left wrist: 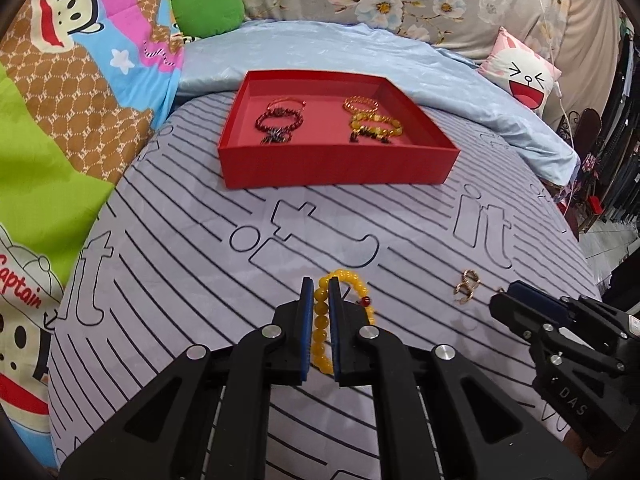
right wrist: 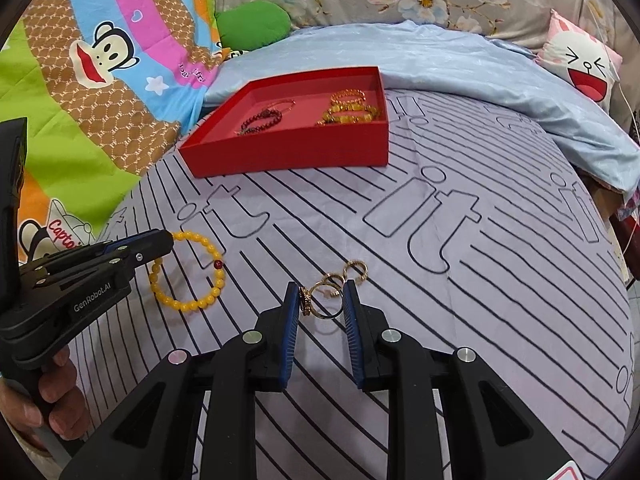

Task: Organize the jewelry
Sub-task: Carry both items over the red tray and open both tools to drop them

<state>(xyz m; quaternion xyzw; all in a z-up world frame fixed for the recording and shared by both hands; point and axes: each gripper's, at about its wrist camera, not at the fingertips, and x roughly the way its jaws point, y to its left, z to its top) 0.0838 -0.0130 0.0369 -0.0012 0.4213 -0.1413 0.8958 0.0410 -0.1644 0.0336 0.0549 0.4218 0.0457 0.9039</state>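
A yellow bead bracelet (left wrist: pixel 322 322) with one red bead lies on the striped sheet; it also shows in the right wrist view (right wrist: pixel 186 304). My left gripper (left wrist: pixel 319 289) is shut on its near-left strand. Gold rings (right wrist: pixel 326 290) lie in a small cluster; they show in the left wrist view (left wrist: pixel 466 286) too. My right gripper (right wrist: pixel 322 294) is open, its fingers either side of the nearest rings. A red tray (left wrist: pixel 336 166) at the back holds dark red bracelets (left wrist: pixel 278 122) on its left and amber ones (left wrist: pixel 370 122) on its right.
The striped grey sheet (right wrist: pixel 440 280) covers the bed. A light blue blanket (left wrist: pixel 320 48) lies behind the tray. A cartoon quilt (left wrist: pixel 60 100) bunches at the left. A pink face pillow (left wrist: pixel 520 68) sits at the back right, where the bed edge drops off.
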